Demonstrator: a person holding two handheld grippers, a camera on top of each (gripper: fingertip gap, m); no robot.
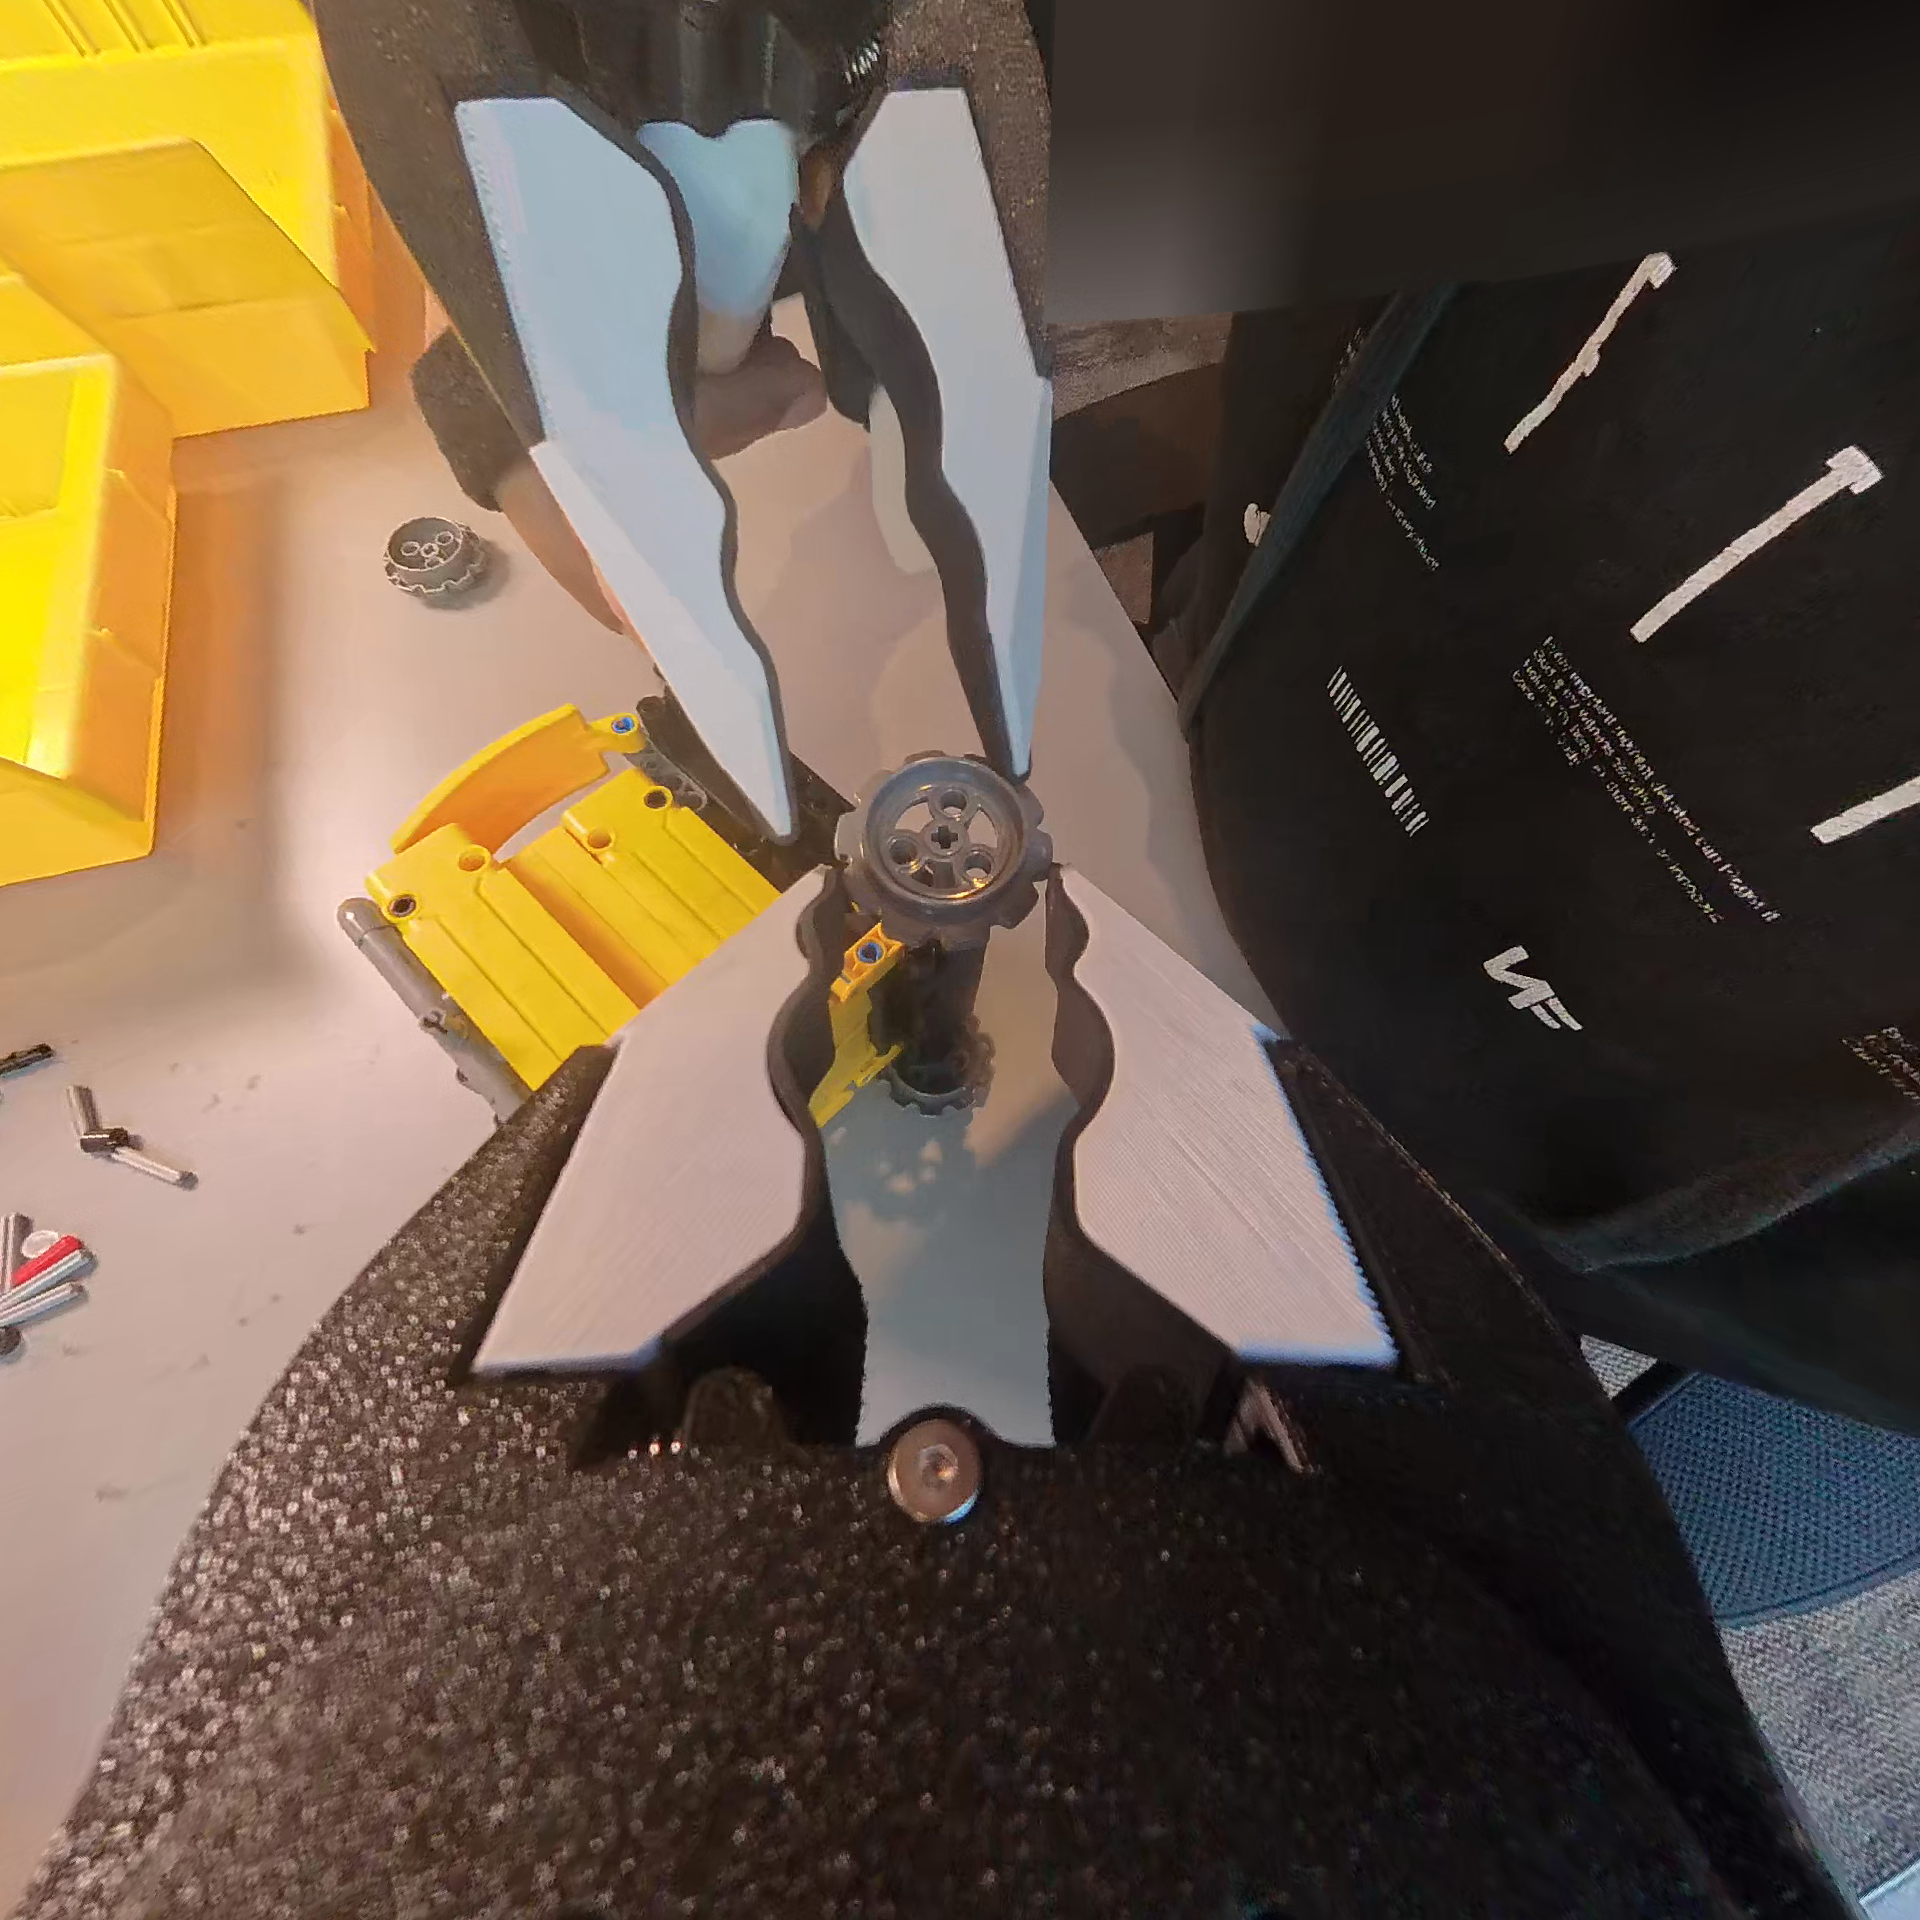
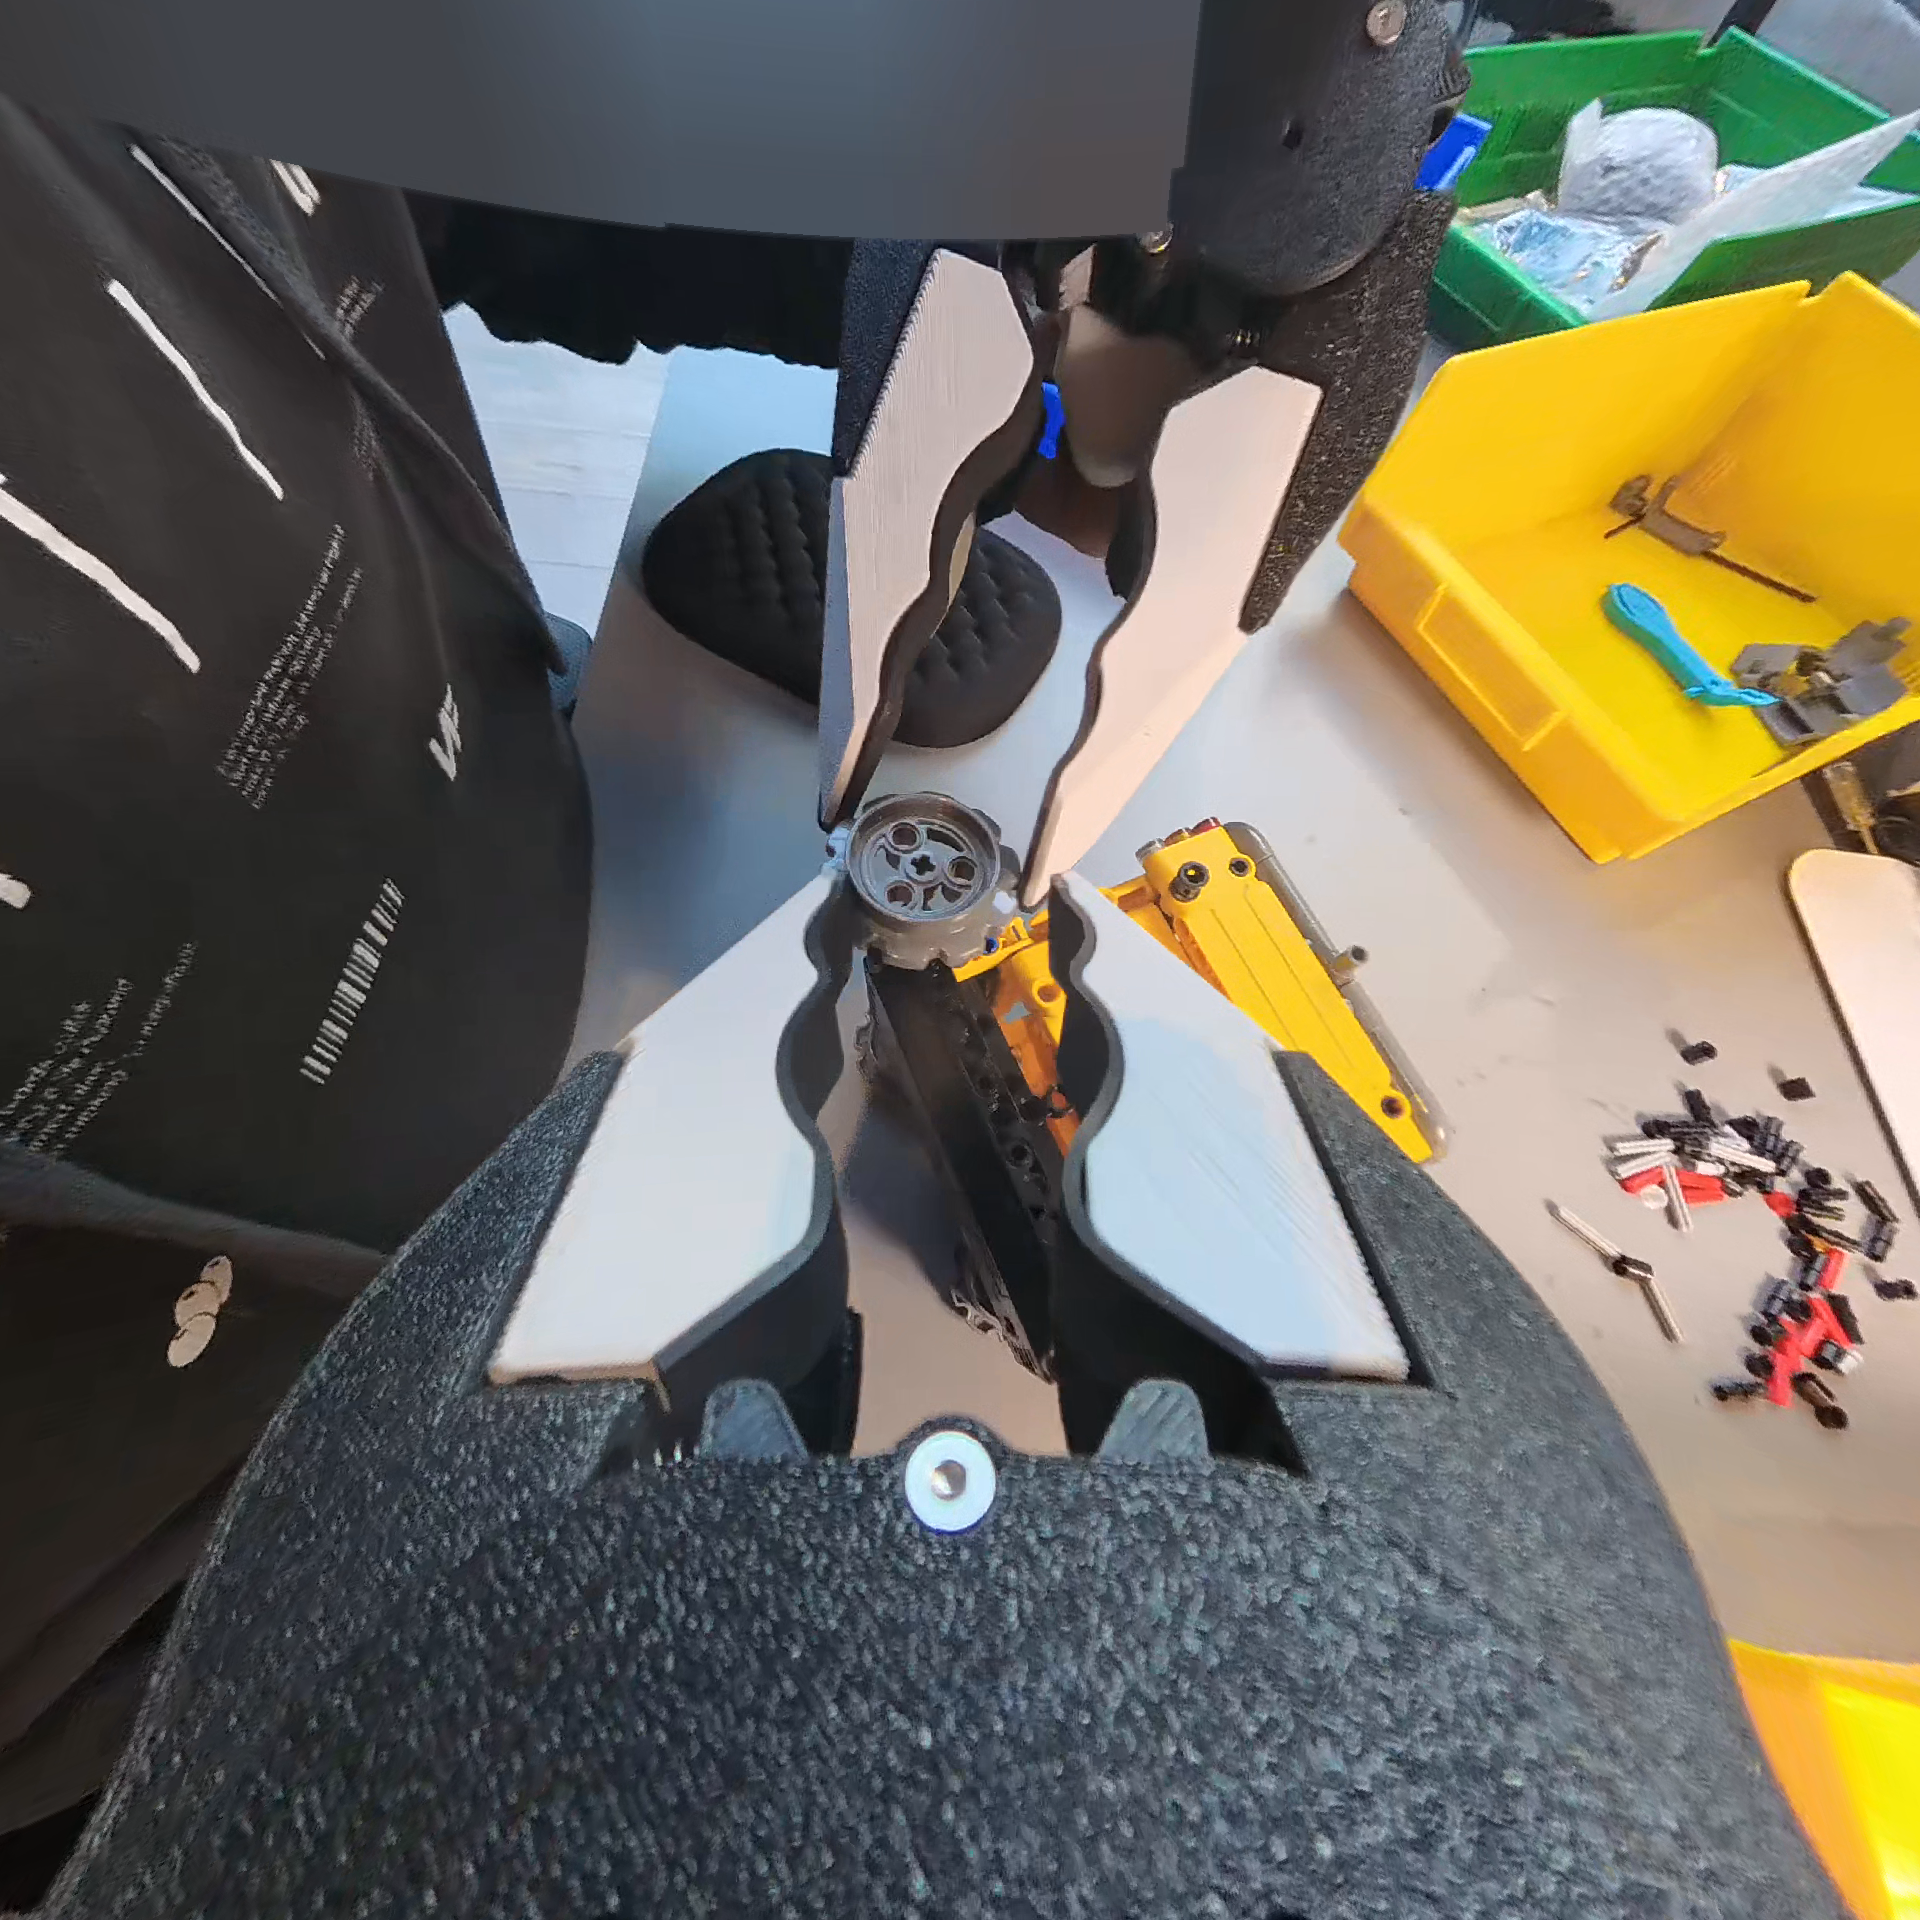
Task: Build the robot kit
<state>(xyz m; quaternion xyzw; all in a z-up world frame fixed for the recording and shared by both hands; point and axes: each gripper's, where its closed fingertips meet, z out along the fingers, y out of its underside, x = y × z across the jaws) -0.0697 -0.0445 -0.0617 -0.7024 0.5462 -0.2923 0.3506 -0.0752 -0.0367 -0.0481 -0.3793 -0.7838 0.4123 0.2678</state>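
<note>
A dark grey sprocket wheel [image 1: 940,842] [image 2: 925,878] sits on top of a black and yellow brick-built model [image 1: 582,914] [image 2: 1278,966] that lies on the grey table. My left gripper [image 1: 940,873] is shut on the wheel, one fingertip on each side of its rim. It also shows in the right wrist view [image 2: 932,857], coming from above. My right gripper [image 2: 945,883] [image 1: 904,802] reaches in from the opposite side and straddles the same wheel. One of its fingers [image 1: 1023,774] touches the rim; the other stands a little off it.
Yellow bins [image 1: 125,416] [image 2: 1662,582] stand at the table's sides, a green bin [image 2: 1704,135] farther back. A second grey wheel [image 1: 436,561], loose pins [image 2: 1766,1226] and axles [image 1: 125,1143] lie around. A black padded rest [image 2: 769,582] and a person in black clothing [image 2: 208,727] are close.
</note>
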